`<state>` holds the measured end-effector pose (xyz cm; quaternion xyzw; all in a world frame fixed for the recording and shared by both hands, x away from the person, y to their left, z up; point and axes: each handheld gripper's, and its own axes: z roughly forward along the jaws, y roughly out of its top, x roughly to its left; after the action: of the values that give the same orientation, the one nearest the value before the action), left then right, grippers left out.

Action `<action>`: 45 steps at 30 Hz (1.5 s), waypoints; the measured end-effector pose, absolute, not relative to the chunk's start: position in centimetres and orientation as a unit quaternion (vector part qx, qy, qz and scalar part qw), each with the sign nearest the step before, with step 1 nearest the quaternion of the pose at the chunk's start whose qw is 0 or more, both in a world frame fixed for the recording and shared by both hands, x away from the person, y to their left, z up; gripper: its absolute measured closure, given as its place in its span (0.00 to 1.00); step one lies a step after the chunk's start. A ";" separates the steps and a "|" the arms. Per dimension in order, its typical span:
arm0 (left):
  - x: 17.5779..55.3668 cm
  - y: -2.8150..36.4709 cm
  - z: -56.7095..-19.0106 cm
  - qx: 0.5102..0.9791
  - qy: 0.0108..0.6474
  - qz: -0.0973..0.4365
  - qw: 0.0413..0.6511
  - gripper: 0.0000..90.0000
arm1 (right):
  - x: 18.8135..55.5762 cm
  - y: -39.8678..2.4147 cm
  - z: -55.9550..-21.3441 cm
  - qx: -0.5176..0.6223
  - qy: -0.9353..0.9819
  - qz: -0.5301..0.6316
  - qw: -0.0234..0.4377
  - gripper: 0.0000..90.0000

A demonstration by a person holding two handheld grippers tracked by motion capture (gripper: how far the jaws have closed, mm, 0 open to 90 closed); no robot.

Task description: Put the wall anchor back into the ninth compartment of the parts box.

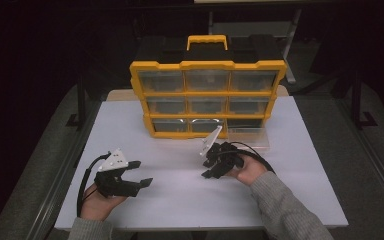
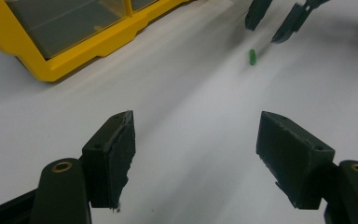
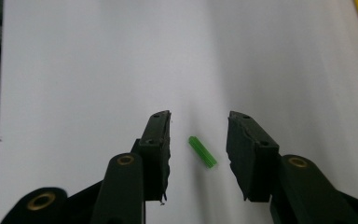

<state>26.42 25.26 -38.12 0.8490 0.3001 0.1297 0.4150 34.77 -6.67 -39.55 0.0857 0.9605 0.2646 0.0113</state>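
On the white counter (image 1: 180, 200), a small green peg (image 3: 202, 151) lies untouched between the parted jaws of the right tool (image 3: 198, 140), the left tool (image 2: 196, 154) gapes empty at 8 o'clock, and the yellow drawer organizer (image 1: 207, 95) stands at 12 o'clock, nothing blocking.

The white tabletop (image 1: 180, 200) carries a yellow organizer (image 1: 207, 97), a clear drawer (image 1: 250, 136) beside it, and a green peg (image 3: 202, 151).

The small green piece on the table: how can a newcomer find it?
Start at the yellow drawer cabinet on the white table. In front of it, the right tongs stand open around a short green stick. It is the only green thing there.
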 end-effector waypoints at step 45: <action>26.4 25.2 -38.0 0.846 0.302 0.126 0.421 0.30 | 36.1 -6.2 -42.7 0.089 0.970 0.224 -0.018 0.93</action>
<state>26.37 25.22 -38.03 0.8456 0.3024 0.1265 0.4213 36.05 -6.21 -42.70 0.0889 0.9703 0.2242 -0.0182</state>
